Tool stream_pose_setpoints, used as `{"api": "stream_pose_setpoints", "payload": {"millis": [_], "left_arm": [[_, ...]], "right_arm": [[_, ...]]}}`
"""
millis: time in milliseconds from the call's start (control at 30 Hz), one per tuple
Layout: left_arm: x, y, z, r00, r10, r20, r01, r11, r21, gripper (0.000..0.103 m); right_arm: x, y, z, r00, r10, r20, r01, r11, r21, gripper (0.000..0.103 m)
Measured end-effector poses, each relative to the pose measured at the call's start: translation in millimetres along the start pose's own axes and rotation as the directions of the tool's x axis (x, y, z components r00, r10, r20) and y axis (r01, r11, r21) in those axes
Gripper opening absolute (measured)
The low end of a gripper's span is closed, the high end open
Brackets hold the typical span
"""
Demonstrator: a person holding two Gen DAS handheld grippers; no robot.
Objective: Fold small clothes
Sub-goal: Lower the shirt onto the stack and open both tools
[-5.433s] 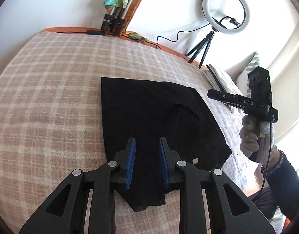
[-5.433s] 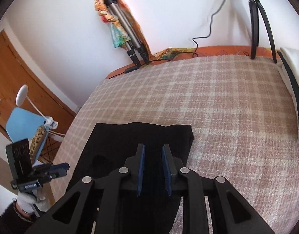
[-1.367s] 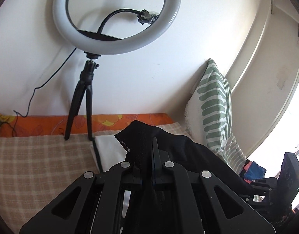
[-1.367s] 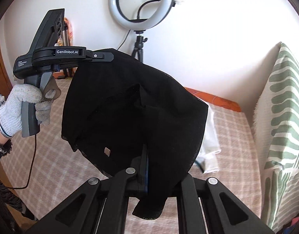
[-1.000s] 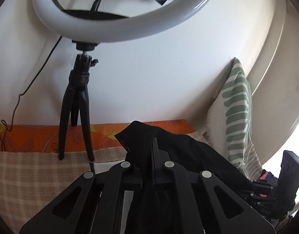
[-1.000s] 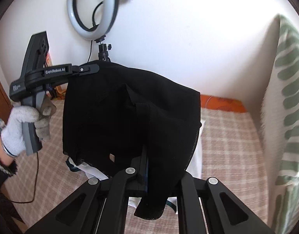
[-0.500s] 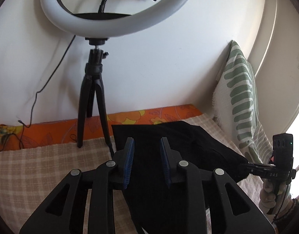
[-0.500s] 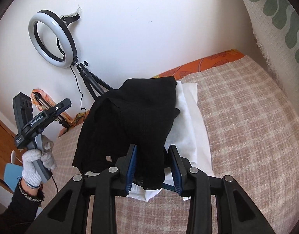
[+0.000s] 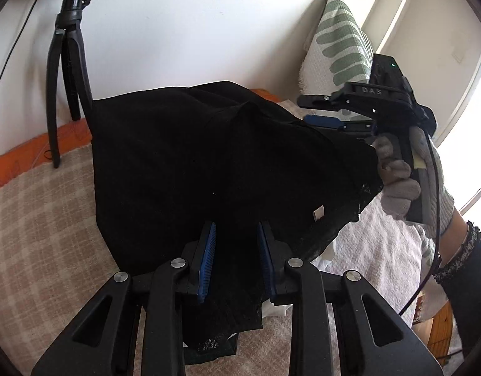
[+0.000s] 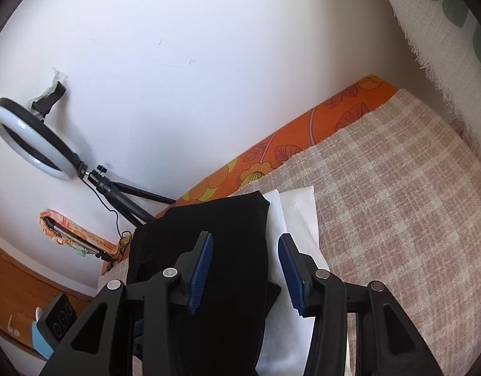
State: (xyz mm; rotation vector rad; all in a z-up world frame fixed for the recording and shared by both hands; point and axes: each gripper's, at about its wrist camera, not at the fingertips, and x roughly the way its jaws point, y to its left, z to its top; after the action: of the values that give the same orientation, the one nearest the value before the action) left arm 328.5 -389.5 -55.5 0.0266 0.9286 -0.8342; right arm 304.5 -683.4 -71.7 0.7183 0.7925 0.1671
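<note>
While the black garment [image 9: 209, 163] is laid folded on a white cloth [image 10: 298, 216] on the bed [image 10: 397, 194], the placing step is judged nearly done. Both the left gripper [image 9: 236, 261] and right gripper [image 10: 245, 271] are parted, jaws just opened, fabric loose between them. Withdrawal is called for next. Only the left wrist view shows the gloved hand [image 9: 409, 181]; only the right shows the ring light [image 10: 30, 138].

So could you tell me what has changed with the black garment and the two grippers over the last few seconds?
The black garment, first flat on the checked bedspread, was lifted by both grippers and carried onto the white folded clothes near the pillow. The left gripper and right gripper have just been opening and no longer clamp it. The ring light stayed put.
</note>
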Motion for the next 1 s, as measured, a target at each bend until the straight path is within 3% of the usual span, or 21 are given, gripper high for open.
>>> {"api": "stream_pose_setpoints", "payload": {"millis": [100,233,267,300,367,433,467,533,600,633,667,700,833,1000], "left_arm": [[-0.8,-0.9,-1.7,1.0,0.005,0.003,-0.005,1.0,0.016,0.025],[1.9,0.7,-3.2,1.0,0.004,-0.004,-0.004,1.0,0.017,0.025],[1.2,0.4,-3.3,1.0,0.003,-0.003,-0.003,1.0,0.012,0.025],[0.6,1.4,-3.8,1.0,-0.001,-0.001,0.001,1.0,0.006,0.025],[-0.3,2.8,-5.8,1.0,-0.002,-0.001,0.002,1.0,0.004,0.025],[1.2,1.6,-6.1,1.0,0.0,-0.004,0.0,1.0,0.006,0.025],[-0.6,4.6,-8.9,1.0,0.001,-0.005,-0.001,1.0,0.006,0.025],[-1.7,3.0,-8.2,1.0,0.003,-0.006,-0.003,1.0,0.011,0.025],[-4.8,1.3,-8.1,1.0,0.0,-0.005,0.0,1.0,0.015,0.025],[-7.0,0.6,-9.4,1.0,0.002,-0.007,-0.001,1.0,0.015,0.025],[-8.7,0.1,-10.0,1.0,0.0,-0.009,0.001,1.0,0.015,0.025],[-11.0,-0.4,-10.6,1.0,-0.002,-0.011,0.002,1.0,0.015,0.025],[-27.8,-4.9,-13.7,1.0,0.002,-0.004,-0.002,1.0,0.01,0.025],[-62.7,-18.8,-24.4,0.999,0.02,0.034,-0.022,0.999,0.029,0.025]], "right_arm": [[17.5,4.9,5.2,1.0,-0.002,-0.014,0.002,1.0,-0.022,0.046],[29.8,26.0,-1.6,0.999,-0.004,-0.051,-0.003,0.992,-0.125,0.018],[31.4,36.6,-5.6,0.998,-0.037,-0.054,0.027,0.982,-0.186,0.006],[33.6,46.0,-9.3,0.995,-0.089,-0.051,0.074,0.967,-0.246,0.001],[34.2,60.0,-12.0,0.974,-0.225,0.019,0.218,0.913,-0.345,0.0],[30.4,63.5,-5.8,0.937,-0.331,0.114,0.35,0.865,-0.359,0.0],[27.3,61.9,-1.5,0.925,-0.351,0.148,0.381,0.863,-0.332,0.0],[25.2,57.0,6.6,0.937,-0.319,0.141,0.348,0.89,-0.295,0.0],[26.4,60.4,7.9,0.923,-0.347,0.167,0.383,0.873,-0.302,0.006],[26.5,60.8,7.9,0.921,-0.353,0.164,0.387,0.871,-0.303,0.017],[24.5,59.6,7.8,0.929,-0.338,0.15,0.369,0.882,-0.293,0.043],[19.1,58.6,6.5,0.929,-0.334,0.161,0.367,0.887,-0.281,0.052],[-7.7,59.2,-3.3,0.937,-0.301,0.179,0.337,0.913,-0.229,0.055],[-38.2,71.7,-28.1,0.924,-0.327,0.198,0.368,0.9,-0.234,0.055]]}}
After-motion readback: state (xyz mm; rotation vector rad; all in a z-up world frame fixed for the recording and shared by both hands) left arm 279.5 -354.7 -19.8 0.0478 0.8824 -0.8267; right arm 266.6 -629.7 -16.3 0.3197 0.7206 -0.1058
